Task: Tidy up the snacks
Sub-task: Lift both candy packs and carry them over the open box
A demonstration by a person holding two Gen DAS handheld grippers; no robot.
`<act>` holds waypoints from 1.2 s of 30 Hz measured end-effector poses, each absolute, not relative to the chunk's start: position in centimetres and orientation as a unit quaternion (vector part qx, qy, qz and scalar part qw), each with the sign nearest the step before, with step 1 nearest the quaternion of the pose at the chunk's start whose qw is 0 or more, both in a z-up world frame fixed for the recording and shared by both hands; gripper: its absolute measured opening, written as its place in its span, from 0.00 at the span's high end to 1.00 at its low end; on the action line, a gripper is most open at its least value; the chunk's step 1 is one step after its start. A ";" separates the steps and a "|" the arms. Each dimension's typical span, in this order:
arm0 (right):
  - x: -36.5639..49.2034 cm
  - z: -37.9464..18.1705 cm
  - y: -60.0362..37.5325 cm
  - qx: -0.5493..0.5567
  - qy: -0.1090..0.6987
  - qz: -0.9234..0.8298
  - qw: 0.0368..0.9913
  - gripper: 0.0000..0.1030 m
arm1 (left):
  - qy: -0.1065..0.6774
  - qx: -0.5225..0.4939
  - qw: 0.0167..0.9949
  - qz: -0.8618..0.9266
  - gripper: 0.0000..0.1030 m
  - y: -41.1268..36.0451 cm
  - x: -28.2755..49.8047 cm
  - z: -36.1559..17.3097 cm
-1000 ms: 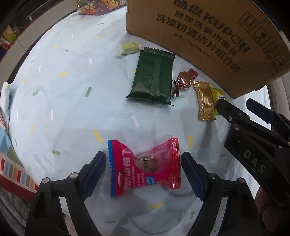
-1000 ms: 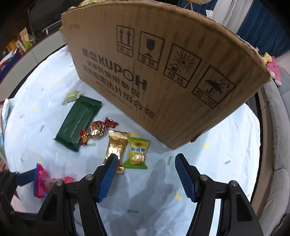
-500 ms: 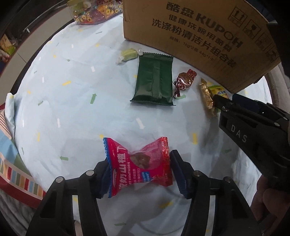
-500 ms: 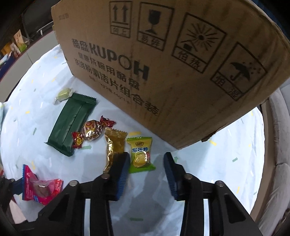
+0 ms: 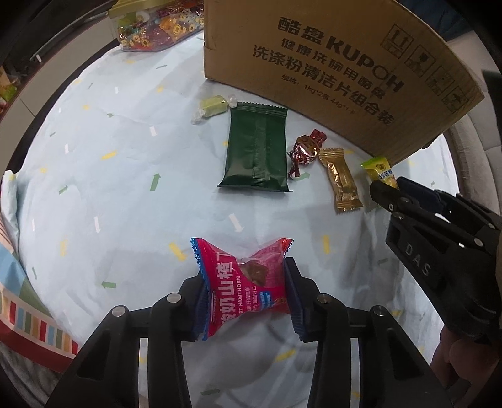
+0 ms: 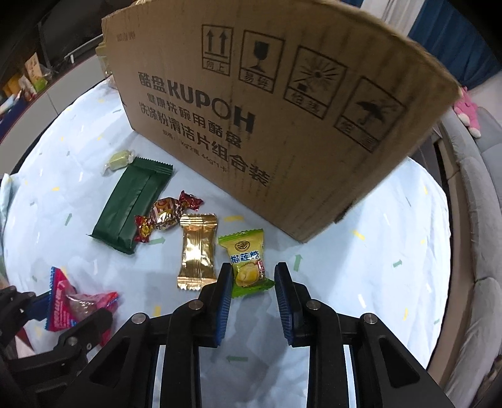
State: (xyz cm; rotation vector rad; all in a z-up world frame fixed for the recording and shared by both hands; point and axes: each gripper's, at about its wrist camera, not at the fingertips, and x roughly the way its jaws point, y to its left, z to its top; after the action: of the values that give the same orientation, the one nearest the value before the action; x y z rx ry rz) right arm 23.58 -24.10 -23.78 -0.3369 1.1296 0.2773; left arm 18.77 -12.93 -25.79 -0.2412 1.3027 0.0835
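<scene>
My left gripper is shut on a red hawthorn snack packet, which also shows in the right wrist view. My right gripper has its jaws closing around the lower end of a green durian candy, with a small gap still visible on the right side. On the cloth lie a gold packet, a red-gold wrapped candy, a dark green packet and a pale green candy.
A large KUPOH cardboard box stands behind the snacks on the light blue tablecloth. A clear bag of colourful sweets lies at the far left. A grey sofa is at the right.
The left gripper closed on the red packet. The right gripper moved forward over the green durian candy and narrowed its jaws around it.
</scene>
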 end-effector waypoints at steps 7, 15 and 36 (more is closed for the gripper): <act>23.1 -23.2 -25.4 -0.137 0.533 0.118 0.827 0.72 | 0.606 -0.106 0.788 0.022 0.61 -11.8 19.0 -26.2; 22.4 -22.6 -25.8 -0.113 0.521 0.091 0.841 0.72 | 0.598 -0.099 0.796 0.006 0.61 -10.9 18.9 -25.1; 19.3 -16.8 -26.2 -0.006 0.500 0.017 0.866 0.72 | 0.547 -0.061 0.833 -0.050 0.61 -9.9 19.1 -18.5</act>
State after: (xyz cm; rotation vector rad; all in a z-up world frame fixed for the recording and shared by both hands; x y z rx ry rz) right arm 19.27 -26.24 -16.85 -0.0134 1.0470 0.0360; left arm 19.11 -9.89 -18.47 -0.1290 1.1598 -0.1067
